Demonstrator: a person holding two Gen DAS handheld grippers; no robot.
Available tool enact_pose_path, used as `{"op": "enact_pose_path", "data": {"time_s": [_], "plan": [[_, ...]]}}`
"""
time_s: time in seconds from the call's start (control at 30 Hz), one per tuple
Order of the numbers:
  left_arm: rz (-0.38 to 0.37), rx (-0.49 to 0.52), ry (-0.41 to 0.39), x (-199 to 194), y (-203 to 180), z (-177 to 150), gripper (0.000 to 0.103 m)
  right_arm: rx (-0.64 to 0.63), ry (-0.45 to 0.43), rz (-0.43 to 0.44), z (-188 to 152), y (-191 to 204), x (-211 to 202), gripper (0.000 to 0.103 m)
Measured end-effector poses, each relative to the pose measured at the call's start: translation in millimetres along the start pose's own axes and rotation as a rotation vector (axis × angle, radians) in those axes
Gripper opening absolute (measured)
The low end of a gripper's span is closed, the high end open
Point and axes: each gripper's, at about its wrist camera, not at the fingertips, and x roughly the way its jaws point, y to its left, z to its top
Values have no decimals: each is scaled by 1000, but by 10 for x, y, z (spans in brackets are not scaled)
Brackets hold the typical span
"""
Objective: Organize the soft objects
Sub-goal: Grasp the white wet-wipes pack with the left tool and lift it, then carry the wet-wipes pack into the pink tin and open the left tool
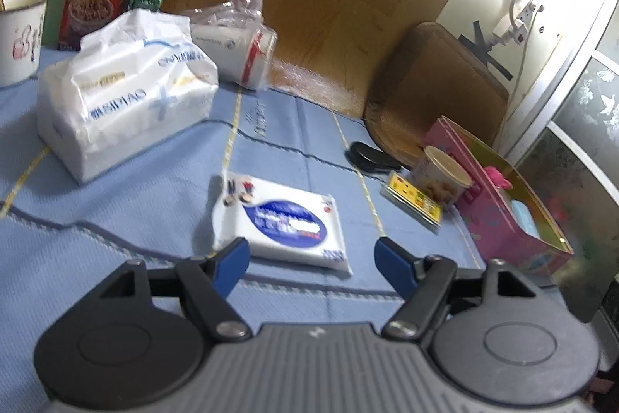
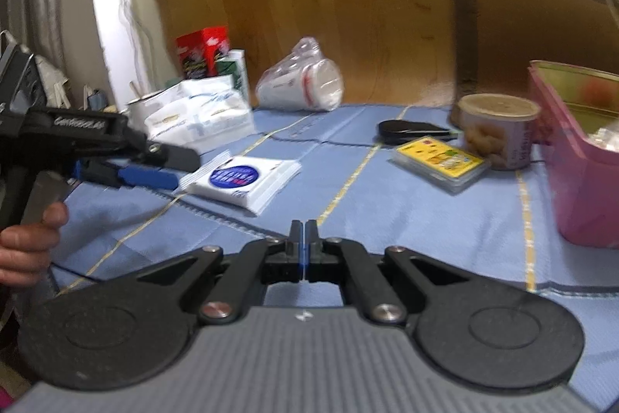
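Tissue pack (image 1: pixel 279 222) lies flat on blue cloth (image 1: pixel 116 258) — left gripper (image 1: pixel 311 258) spread wide just short of it, holding nothing; right gripper (image 2: pixel 304 231) nearly closed, empty.

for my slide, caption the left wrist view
Open left tongs hover over a flat tissue pack on the blue tablecloth.

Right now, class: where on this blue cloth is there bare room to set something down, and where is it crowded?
Bare cloth lies between the small tissue pack and the pink box, in front of the yellow card pack. It is crowded behind, around the large tissue bag and the can.
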Motion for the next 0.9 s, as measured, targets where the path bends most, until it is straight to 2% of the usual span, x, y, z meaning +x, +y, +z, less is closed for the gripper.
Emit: {"op": "enact_pose_path", "data": {"time_s": [0.03,0.1,0.17,0.23,0.37,0.43,0.47,0.5,0.6,0.63,0.77,0.9], "plan": [[12,-1,-5,11,10,20,78,-9,8,12,17,14,29,9],[29,-11,-13,41,58,78,80,-44,27,36,57,63,108,19],[39,-8,-16,92,102,136,84,-80,50,57,100,111,224,50],[58,2,-5,189,135,190,96,-110,60,68,147,155,345,53],[45,15,38,377,169,216,98,-166,101,86,271,219,683,63],[35,29,58,456,147,186,90,-160,157,101,318,211,864,65],[44,43,48,460,114,163,87,-171,149,104,352,234,896,65],[42,58,49,467,71,141,78,-181,167,117,363,257,928,66],[59,86,48,467,-50,80,76,-238,152,73,337,356,941,55],[63,97,46,453,-97,61,75,-234,141,55,332,355,918,48],[22,95,51,410,-223,61,70,-177,111,27,278,243,752,46],[-17,148,22,359,-524,104,70,-207,8,-51,252,236,480,46]]}}
